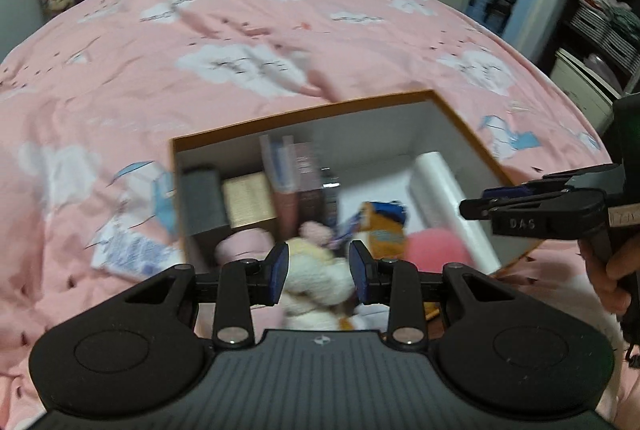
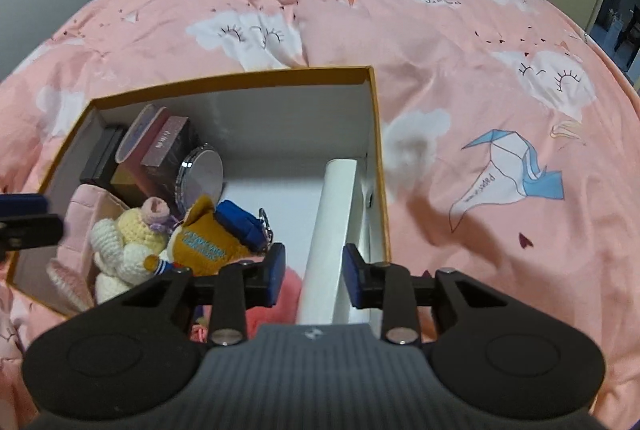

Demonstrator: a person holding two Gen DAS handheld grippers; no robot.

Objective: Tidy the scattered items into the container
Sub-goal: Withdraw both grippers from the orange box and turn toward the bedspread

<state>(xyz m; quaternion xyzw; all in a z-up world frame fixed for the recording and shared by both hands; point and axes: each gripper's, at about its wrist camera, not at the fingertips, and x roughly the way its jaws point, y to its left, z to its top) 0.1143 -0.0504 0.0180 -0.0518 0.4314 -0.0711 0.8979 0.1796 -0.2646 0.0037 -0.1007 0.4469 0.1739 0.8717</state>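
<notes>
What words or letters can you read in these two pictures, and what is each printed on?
"DAS": on the right gripper, seen from the left wrist.
"Paper Crane": on the pink bedspread, beside the paper bird.
Too small or blurred: the brown plush toy, the dark box.

The open box (image 2: 376, 134) is taken as reference. Its far right floor (image 2: 272, 206) is found bare between the upright books (image 2: 160, 154) at the far left and the white roll (image 2: 332, 226) along the right wall. The near left is blocked by plush toys (image 2: 132, 242). The left gripper (image 2: 24, 226) intrudes over the left rim. The bedspread (image 2: 480, 90) beyond the right wall is unobstructed.
</notes>
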